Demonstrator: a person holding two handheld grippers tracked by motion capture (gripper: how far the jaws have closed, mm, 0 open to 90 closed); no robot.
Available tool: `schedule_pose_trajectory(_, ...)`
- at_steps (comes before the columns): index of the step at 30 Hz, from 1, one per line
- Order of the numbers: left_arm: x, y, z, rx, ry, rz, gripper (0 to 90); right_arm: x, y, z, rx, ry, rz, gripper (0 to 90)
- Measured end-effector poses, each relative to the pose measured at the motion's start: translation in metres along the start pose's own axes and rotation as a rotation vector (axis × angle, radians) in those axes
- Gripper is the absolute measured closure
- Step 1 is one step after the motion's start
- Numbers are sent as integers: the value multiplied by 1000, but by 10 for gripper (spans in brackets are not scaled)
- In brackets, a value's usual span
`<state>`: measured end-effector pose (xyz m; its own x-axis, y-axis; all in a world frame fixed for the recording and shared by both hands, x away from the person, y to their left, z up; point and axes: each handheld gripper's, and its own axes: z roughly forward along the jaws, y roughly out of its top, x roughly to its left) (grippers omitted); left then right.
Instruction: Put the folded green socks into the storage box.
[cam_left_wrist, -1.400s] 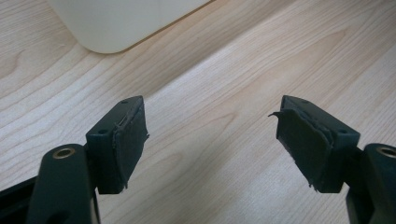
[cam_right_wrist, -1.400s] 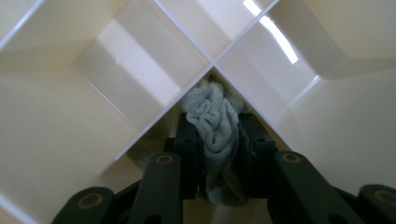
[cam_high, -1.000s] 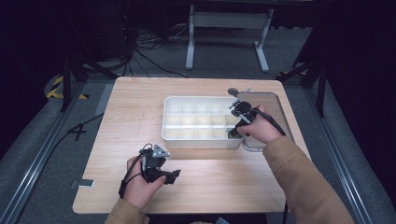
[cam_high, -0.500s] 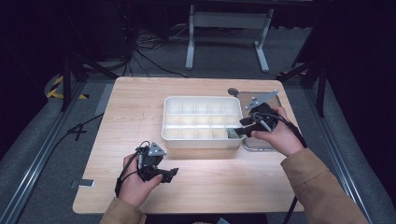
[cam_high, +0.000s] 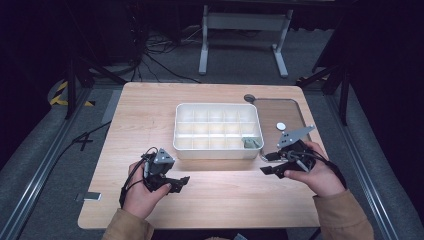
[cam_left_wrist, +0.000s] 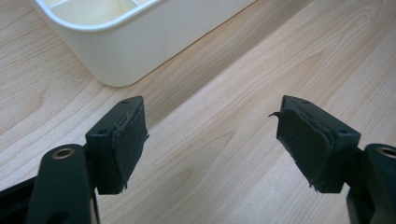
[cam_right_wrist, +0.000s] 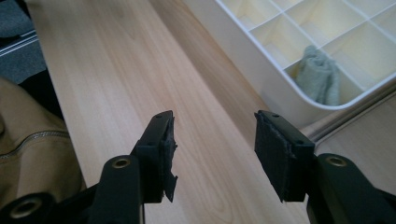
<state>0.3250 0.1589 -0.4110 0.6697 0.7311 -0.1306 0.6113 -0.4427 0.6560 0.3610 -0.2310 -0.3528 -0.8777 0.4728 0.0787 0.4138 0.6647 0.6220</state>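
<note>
The right gripper (cam_high: 272, 163), jaws just spread and empty, has drawn back from the tray (cam_high: 218, 149), leaving a grey-green piece (cam_high: 248, 143) in its near right compartment.

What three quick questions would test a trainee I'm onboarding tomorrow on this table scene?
1. True or false: the right gripper holds the grey cloth.
2. In which part of the white divided tray does the cloth lie?
3. What small thing lies on the brown mat: A) a white disc, B) a screw?

Key: 1. False; its jaws are open and empty. 2. A corner compartment nearest the right gripper. 3. A.
</note>
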Motion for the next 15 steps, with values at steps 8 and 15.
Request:
schedule_pose_trajectory(8,-2,1,-3,24,-11,19,249,2,-21,10,-15,10,68,461)
schedule_pose_trajectory(15,-3,-2,3,77,-31,46,247,2,-34,22,25,20,44,429)
